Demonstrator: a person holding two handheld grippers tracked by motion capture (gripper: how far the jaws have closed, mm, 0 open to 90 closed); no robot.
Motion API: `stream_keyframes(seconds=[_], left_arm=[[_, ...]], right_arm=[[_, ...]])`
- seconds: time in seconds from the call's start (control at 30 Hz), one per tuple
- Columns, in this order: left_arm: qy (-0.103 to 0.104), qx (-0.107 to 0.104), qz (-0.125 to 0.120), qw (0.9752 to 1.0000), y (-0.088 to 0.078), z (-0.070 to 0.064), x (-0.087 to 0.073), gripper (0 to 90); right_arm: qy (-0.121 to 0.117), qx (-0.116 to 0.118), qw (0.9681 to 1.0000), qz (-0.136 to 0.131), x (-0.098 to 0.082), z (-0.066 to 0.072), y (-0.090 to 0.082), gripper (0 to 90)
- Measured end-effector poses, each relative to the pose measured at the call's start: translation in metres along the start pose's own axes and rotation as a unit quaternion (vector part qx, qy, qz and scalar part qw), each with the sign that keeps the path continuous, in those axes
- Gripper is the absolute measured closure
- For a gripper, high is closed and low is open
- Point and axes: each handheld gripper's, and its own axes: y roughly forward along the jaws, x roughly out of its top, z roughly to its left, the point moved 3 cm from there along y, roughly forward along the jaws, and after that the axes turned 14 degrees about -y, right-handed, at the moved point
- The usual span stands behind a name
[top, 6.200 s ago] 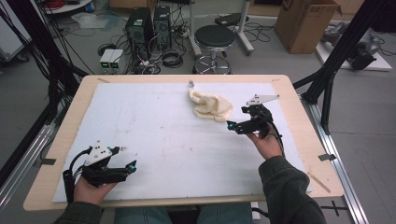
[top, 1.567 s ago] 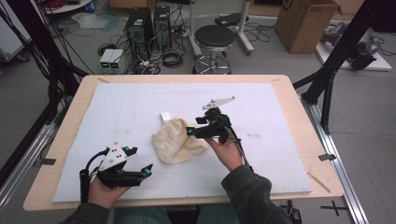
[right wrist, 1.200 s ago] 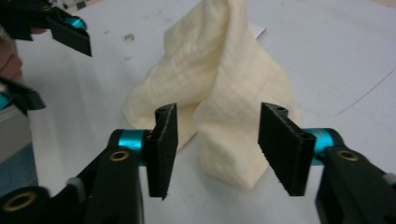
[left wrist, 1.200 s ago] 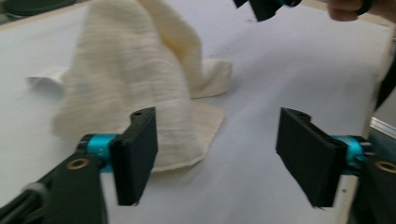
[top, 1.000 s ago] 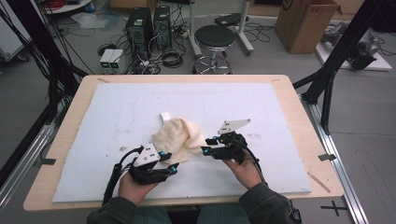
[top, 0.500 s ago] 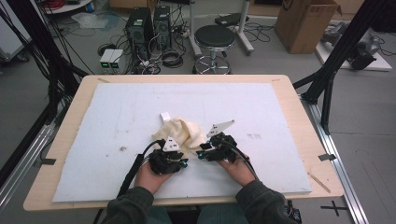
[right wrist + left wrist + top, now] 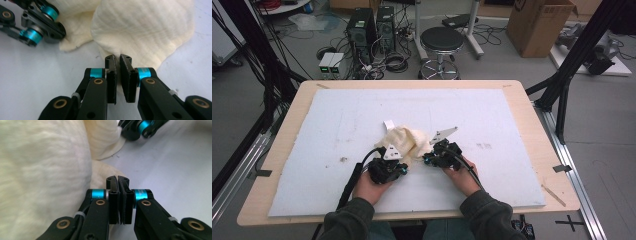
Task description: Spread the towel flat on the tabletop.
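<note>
Cream cloth (image 7: 404,141) sits bunched a bit nearer the worktop's (image 7: 512,107) near edge than its far one, roughly mid-width, on the white mat (image 7: 312,150). Your left claw (image 7: 398,170) is at the cloth's near-left hem; your right claw (image 7: 428,161) at its near-right hem, both just beside each other w/ the cloth's near edge between them.

Left claw (image 7: 119,195): jaws have just been closing, now pressed together w/ a thin bit of cloth (image 7: 45,182) edge pinched between the pads. The bulk of the fabric rises to the left of the jaws in the left gripper view; bare mat to the right.

Right claw (image 7: 120,75): jaws have just been closing too, now clamped on a fold of the cloth (image 7: 142,27), narrow gap filled w/ fabric. The main heap lies ahead of the jaws.

Room: wide bare mat to left & right of your hands and toward the far edge; far corners free. Near edge is close behind your wrists. White tag (image 7: 388,124) sticks out at the cloth's far-left side.
</note>
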Motion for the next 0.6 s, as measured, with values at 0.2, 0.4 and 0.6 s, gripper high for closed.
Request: stream_keyframes(seconds=[0.2,0.4,0.6], left_arm=[[0.0,-0.01,-0.031,0.9995,-0.043,0.016,-0.004,87.2],[0.003,-0.001,-0.062,0.998,-0.081,0.033,-0.018,87.2],[0.008,0.008,-0.08,0.9967,-0.109,0.04,-0.039,87.2]], right_arm=[[0.01,-0.004,0.9998,-0.019,-0.003,-0.005,-0.032,84.1],[0.001,-0.011,0.9996,-0.027,-0.009,0.002,-0.059,84.0],[-0.021,-0.001,0.9994,-0.028,-0.017,0.022,-0.076,83.9]])
